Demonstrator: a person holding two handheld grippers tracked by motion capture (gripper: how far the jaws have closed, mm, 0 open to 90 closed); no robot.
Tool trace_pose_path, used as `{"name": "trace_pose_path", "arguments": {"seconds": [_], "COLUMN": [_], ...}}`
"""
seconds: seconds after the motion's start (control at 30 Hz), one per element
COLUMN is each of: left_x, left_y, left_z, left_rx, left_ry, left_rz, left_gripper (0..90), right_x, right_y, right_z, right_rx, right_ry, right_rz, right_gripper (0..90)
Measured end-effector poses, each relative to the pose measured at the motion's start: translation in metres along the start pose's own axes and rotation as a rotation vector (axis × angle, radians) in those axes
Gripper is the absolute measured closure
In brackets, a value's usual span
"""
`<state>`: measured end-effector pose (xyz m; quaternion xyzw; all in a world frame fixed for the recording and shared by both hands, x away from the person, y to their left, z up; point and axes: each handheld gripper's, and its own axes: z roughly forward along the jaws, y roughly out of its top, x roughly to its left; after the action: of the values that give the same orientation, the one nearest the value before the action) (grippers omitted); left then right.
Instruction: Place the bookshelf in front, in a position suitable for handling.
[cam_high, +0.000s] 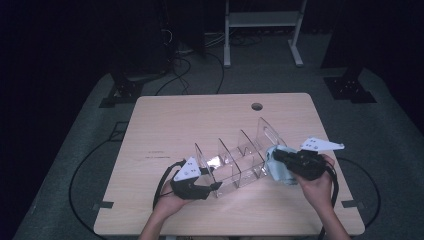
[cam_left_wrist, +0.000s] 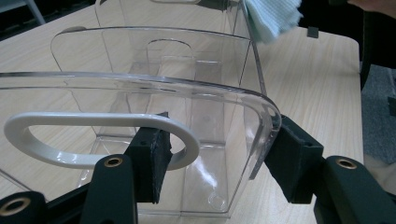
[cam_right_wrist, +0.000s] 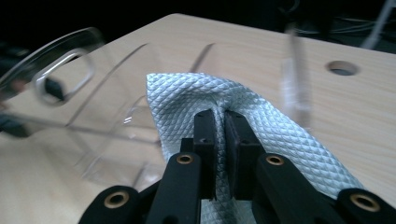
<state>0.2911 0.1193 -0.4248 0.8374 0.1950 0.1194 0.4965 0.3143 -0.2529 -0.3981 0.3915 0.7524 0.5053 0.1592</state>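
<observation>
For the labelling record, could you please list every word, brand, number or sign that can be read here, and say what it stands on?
No text reads clearly in any view.
Light wooden table: a short dark mark at its left part, too small to read.
Clear plastic divided organizer: no lettering.
Pale blue waffle-textured cloth: no lettering.
Grey three-cornered plate on the right gripper: dots, no words.

We are finding no readable text; the faint dark marks on the table (cam_high: 159, 155) are staying illegible.
</observation>
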Motion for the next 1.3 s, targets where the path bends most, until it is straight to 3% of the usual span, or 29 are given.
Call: {"name": "trace_pose_path", "arguments": {"seconds": [0.1, 0.17, 0.27, 0.37, 0.47, 0.57, 0.6, 0.67, 0.77, 0.9, 0.93, 0.97, 1.03, 1.1, 1.17, 1.23, 1.3], "left_x": [0.000, 0.000, 0.000, 0.000, 0.000, -0.001, -0.001, -0.002, -0.003, -0.003, -0.003, -0.003, -0.003, -0.003, -0.003, -0.004, -0.004], "left_y": [0.000, 0.000, 0.000, 0.000, 0.002, 0.002, 0.002, 0.000, -0.001, -0.002, -0.002, -0.002, -0.002, -0.002, -0.002, -0.002, -0.002], "left_z": [0.000, -0.001, -0.001, -0.002, -0.002, -0.001, -0.001, -0.001, -0.003, -0.004, -0.004, -0.004, -0.004, -0.004, -0.004, -0.004, -0.004], "left_rx": [0.000, 0.001, 0.004, 0.002, 0.005, 0.004, 0.002, -0.001, -0.004, -0.005, -0.005, -0.006, -0.008, -0.007, -0.007, -0.006, -0.009], "left_ry": [-0.004, -0.006, -0.009, -0.015, -0.013, -0.010, -0.008, -0.006, -0.002, 0.002, 0.002, -0.002, -0.004, -0.003, -0.002, 0.000, 0.001], "left_rz": [0.006, 0.006, 0.008, 0.004, -0.003, -0.010, -0.009, -0.007, -0.007, -0.011, -0.011, -0.013, -0.013, -0.013, -0.013, -0.012, -0.017], "left_gripper": [44.2, 44.5, 44.5, 44.9, 45.2, 45.2, 45.2, 45.3, 45.3, 45.3, 45.3, 45.4, 45.4, 45.4, 45.4, 45.4, 45.4], "right_x": [-0.010, -0.008, 0.000, 0.002, -0.009, -0.012, -0.009, -0.001, 0.009, -0.002, -0.002, -0.006, -0.003, 0.003, 0.005, -0.001, -0.012], "right_y": [0.004, 0.004, 0.003, 0.004, 0.006, 0.004, 0.004, 0.004, 0.005, 0.003, 0.003, 0.000, -0.002, -0.001, 0.001, 0.002, 0.000], "right_z": [0.000, 0.002, 0.007, 0.009, 0.006, 0.007, 0.008, 0.013, 0.016, 0.011, 0.011, 0.008, 0.009, 0.011, 0.011, 0.008, 0.004], "right_rx": [0.014, 0.023, 0.025, 0.021, 0.015, 0.002, 0.006, 0.012, 0.023, -0.002, -0.002, -0.017, -0.022, -0.014, -0.001, -0.001, -0.016], "right_ry": [-0.027, -0.032, 0.034, 0.036, -0.033, -0.047, -0.043, 0.033, 0.057, -0.031, -0.031, -0.032, -0.023, 0.018, 0.002, -0.056, -0.069], "right_rz": [0.023, 0.014, 0.018, 0.008, 0.011, 0.036, 0.032, 0.036, 0.004, 0.015, 0.015, 0.048, 0.042, 0.028, 0.003, -0.005, 0.035], "right_gripper": [83.5, 83.4, 83.5, 83.4, 83.4, 83.5, 83.5, 83.5, 83.3, 83.2, 83.2, 83.3, 83.2, 83.2, 83.2, 83.2, 83.2]}}
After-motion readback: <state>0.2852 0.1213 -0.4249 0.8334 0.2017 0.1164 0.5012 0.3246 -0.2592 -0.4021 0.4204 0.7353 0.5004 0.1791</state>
